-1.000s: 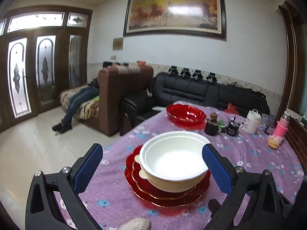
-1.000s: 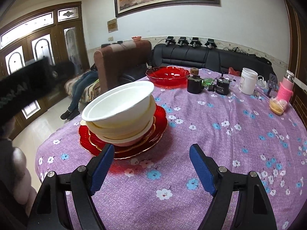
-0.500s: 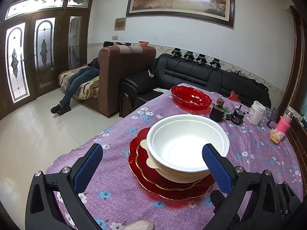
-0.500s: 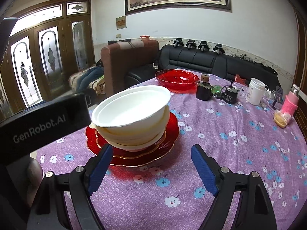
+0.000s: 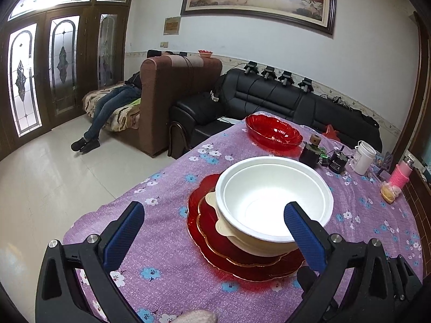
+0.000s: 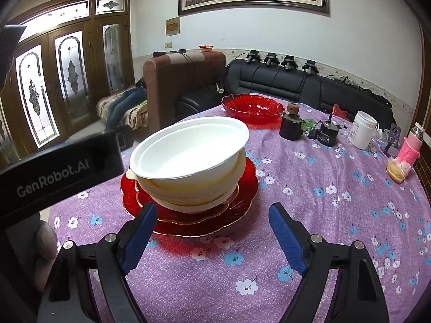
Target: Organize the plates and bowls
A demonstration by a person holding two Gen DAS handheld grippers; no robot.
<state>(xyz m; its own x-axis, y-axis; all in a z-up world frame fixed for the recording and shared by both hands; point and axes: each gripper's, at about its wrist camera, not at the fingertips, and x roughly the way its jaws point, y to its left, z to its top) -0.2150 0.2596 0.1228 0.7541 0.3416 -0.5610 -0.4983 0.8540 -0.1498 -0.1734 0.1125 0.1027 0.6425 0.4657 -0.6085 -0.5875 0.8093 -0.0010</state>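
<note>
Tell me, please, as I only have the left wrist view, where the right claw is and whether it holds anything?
Observer: The right claw is open with nothing between its pads, at the near edge of the red plates, above the purple tablecloth.
Operator: Thank you. Could you say whether the white bowl sits level on the stack?
Observer: Seen from the side, the white bowl looks tilted. Its rim is higher on the picture's right, and it is nested in a cream bowl that shows below it.
</note>
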